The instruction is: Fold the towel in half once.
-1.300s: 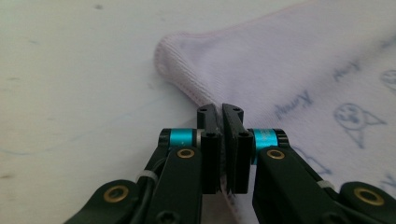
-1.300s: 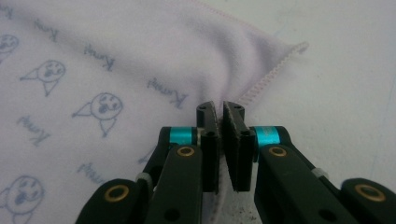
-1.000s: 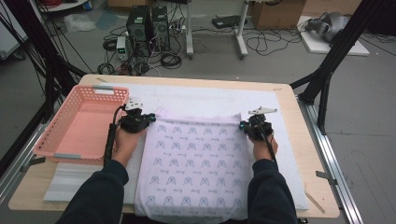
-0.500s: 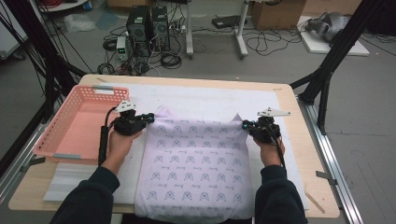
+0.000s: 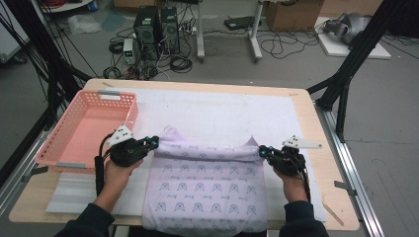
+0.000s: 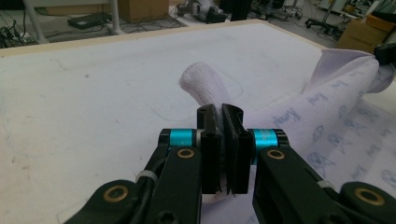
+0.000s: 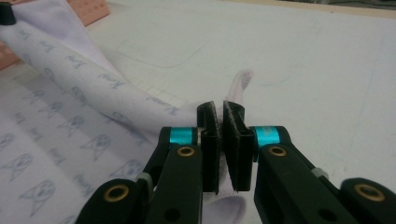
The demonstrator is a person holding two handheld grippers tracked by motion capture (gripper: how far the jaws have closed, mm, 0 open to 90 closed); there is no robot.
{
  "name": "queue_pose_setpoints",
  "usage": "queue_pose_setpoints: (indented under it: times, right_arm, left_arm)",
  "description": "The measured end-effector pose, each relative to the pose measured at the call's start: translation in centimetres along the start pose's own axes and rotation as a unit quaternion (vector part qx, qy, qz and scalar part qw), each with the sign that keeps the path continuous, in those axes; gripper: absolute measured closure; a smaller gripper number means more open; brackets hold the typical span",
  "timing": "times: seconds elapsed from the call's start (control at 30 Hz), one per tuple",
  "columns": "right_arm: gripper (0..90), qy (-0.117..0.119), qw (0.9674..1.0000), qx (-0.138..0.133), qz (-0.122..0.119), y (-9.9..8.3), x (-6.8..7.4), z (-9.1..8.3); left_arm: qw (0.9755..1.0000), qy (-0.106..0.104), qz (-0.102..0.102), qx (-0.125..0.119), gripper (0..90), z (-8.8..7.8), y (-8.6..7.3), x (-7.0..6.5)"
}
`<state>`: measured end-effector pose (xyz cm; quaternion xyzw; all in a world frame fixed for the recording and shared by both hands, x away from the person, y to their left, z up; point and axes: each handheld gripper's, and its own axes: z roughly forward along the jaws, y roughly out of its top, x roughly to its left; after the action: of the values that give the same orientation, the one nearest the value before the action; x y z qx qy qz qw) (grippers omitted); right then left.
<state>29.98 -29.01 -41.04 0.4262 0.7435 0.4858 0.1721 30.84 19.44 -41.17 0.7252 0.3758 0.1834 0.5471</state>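
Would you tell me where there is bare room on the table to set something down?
The white mat is free beyond the cloth, between the basket and the table's right edge. The near half is crowded by cloth and both grippers.

Wooden table (image 5: 323, 148), pale top. 1 white mat (image 5: 222, 111) covers most of it. On the mat: 1 pink basket (image 5: 86, 128) at left, 1 lilac printed cloth (image 5: 207, 190) spread toward the near edge.
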Motion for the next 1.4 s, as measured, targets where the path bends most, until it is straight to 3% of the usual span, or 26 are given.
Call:
queue_pose_setpoints:
  times: [0.37,0.53,0.73,0.8,0.83,0.9,0.97,1.2,1.33,1.4]
  right_arm:
    - [84.8,-0.007,0.9999,0.01,-0.005,-2.8,2.2,-2.0]
    - [84.4,-0.013,0.9992,0.036,-0.009,-4.1,3.1,-3.0]
    - [81.6,-0.015,0.9975,0.068,-0.011,-5.1,4.0,-3.7]
    - [72.6,-0.018,0.9974,0.069,-0.009,-5.1,4.1,-3.9]
    - [66.7,-0.024,0.9976,0.064,-0.004,-5.1,4.1,-4.0]
    - [59.7,-0.032,0.9983,0.048,0.006,-5.0,3.9,-4.3]
    - [55.3,-0.04,0.9984,0.036,0.015,-5.0,3.9,-4.5]
    - [47.0,-0.05,0.9984,0.006,0.027,-4.0,4.0,-4.0]
    - [46.4,-0.056,0.9979,0.021,0.024,-3.2,3.9,-2.6]
    - [46.2,-0.064,0.9974,0.026,0.021,-2.5,3.7,-1.6]
  left_arm:
    - [0.9999,-0.006,-0.002,0.014,85.5,-2.1,-3.4,-2.3]
    - [0.9993,-0.01,0.006,0.034,85.2,-3.0,-4.7,-3.8]
    - [0.9985,-0.006,-0.003,0.055,83.7,-3.8,-6.1,-4.9]
    - [0.9982,0.008,-0.014,0.059,74.8,-3.9,-6.4,-4.8]
    - [0.9977,0.018,-0.029,0.059,63.1,-4.0,-6.5,-4.7]
    - [0.9964,0.026,-0.058,0.055,48.6,-4.2,-6.6,-4.3]
    - [0.9959,0.032,-0.069,0.048,44.0,-4.5,-6.5,-4.0]
    - [0.9965,0.026,-0.074,0.03,41.9,-3.8,-5.0,-3.0]
    - [0.9963,0.012,-0.072,0.045,40.7,-2.2,-3.7,-2.4]
    - [0.9957,0.003,-0.066,0.065,40.7,-0.9,-3.3,-2.3]
